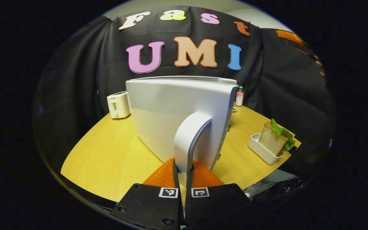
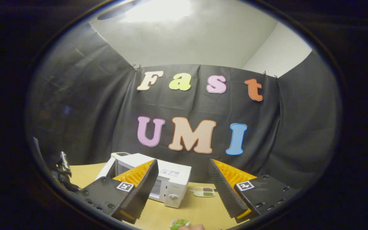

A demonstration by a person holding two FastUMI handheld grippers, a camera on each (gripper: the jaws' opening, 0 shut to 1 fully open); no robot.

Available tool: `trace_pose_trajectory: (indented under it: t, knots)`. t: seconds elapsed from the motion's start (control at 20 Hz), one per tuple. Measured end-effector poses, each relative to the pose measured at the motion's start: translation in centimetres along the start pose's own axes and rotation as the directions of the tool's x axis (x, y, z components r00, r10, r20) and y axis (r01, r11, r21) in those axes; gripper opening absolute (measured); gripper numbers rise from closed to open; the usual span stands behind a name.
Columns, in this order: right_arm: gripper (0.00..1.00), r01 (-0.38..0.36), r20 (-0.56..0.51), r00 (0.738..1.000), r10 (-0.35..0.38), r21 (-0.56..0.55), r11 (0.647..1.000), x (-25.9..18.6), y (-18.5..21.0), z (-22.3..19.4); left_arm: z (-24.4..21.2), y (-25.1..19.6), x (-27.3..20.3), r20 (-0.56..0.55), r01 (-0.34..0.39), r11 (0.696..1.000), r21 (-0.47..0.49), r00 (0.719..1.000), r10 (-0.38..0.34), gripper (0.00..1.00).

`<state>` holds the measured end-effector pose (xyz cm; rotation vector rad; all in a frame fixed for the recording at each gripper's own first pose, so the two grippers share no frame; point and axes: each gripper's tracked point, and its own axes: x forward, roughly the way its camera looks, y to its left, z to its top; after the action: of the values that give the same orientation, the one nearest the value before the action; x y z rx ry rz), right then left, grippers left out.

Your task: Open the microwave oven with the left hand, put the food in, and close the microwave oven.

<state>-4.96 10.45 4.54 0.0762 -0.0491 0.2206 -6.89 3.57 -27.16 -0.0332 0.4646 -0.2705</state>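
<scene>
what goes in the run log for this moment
left tool: shut on curved white door handle | white microwave oven: door swung open | right tool: open, empty

White microwave (image 1: 177, 111) door ajar; sandwich (image 1: 276, 139) upright in white tray (image 1: 260, 150).

Booth interior. A black cloth wall (image 2: 85, 105) hangs in folds across the far side and wraps round both sides, pinned along its upper edge (clips are visible at the seams). Above it rises a plain pale wall (image 2: 184, 41), brightly lit near the top, meeting a second pale wall (image 2: 283, 51) at the right corner. A yellow wood-grain table (image 1: 107, 159) with a dark edge occupies the near ground. A small cream toaster (image 1: 118, 104) and a small bottle (image 1: 239, 95) stand at the table's far side.
</scene>
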Motion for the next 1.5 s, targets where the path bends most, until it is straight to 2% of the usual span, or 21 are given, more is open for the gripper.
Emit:
trace_pose_trajectory:
  t: [0.1, 0.15, 0.25, 0.35, 0.45, 0.65, 0.9, 1.1, 1.3, 1.4, 1.5]
  knots:
    - [1.0, -0.021, 0.012, 1.0, 0.021, -0.007, 1.0, 0.3, 1.8, 0.2, -0.7, 3.0, -1.3, -0.013, -0.039, 0.999, -0.004, 0.999, 0.039, 0.01]
    - [0.97, -0.025, 0.024, 0.999, 0.025, -0.011, 1.0, 0.4, 2.4, 0.5, -1.1, 5.0, -2.1, -0.014, -0.077, 0.997, -0.016, 0.997, 0.077, 0.01]
    - [1.0, -0.016, 0.04, 0.999, 0.017, -0.012, 1.0, 0.2, 3.1, 0.8, -2.0, 10.0, -3.7, -0.022, -0.188, 0.981, -0.053, 0.982, 0.187, 0.0]
    - [0.97, -0.019, 0.029, 0.999, 0.019, 0.007, 1.0, 0.0, 4.1, 0.3, -2.2, 12.4, -4.7, -0.011, -0.173, 0.964, -0.204, 0.985, 0.174, 0.0]
    - [0.97, -0.023, 0.016, 1.0, 0.023, 0.019, 1.0, -0.3, 4.6, 0.2, -2.6, 13.3, -5.0, -0.017, -0.142, 0.954, -0.264, 0.99, 0.143, 0.0]
    - [0.97, 0.014, 0.021, 1.0, -0.015, 0.008, 1.0, -1.1, 3.3, 0.8, -2.8, 13.9, -4.7, -0.039, -0.11, 0.974, -0.196, 0.994, 0.104, 0.0]
    - [0.96, 0.056, -0.022, 0.998, -0.055, 0.027, 0.998, -2.1, 2.2, -0.7, -2.6, 13.6, -4.7, -0.039, -0.116, 0.976, -0.182, 0.993, 0.11, 0.0]
    - [0.99, 0.056, -0.017, 0.998, -0.056, -0.011, 0.998, -1.9, 2.0, -0.7, -2.7, 13.2, -4.6, -0.061, -0.113, 0.981, -0.159, 0.993, 0.104, 0.0]
    - [1.0, 0.043, -0.033, 0.998, -0.044, -0.015, 0.999, -1.6, 1.8, -1.6, -2.6, 13.1, -4.5, -0.058, -0.119, 0.976, -0.182, 0.992, 0.11, 0.02]
    - [0.97, 0.053, -0.061, 0.997, -0.055, -0.027, 0.998, -1.4, 1.1, -2.9, -2.8, 13.1, -4.3, -0.065, -0.119, 0.973, -0.198, 0.992, 0.108, 0.04]
    - [0.97, 0.068, -0.069, 0.995, -0.07, -0.03, 0.997, -1.4, 0.7, -3.8, -2.8, 13.2, -4.4, -0.074, -0.128, 0.972, -0.198, 0.991, 0.116, 0.15]
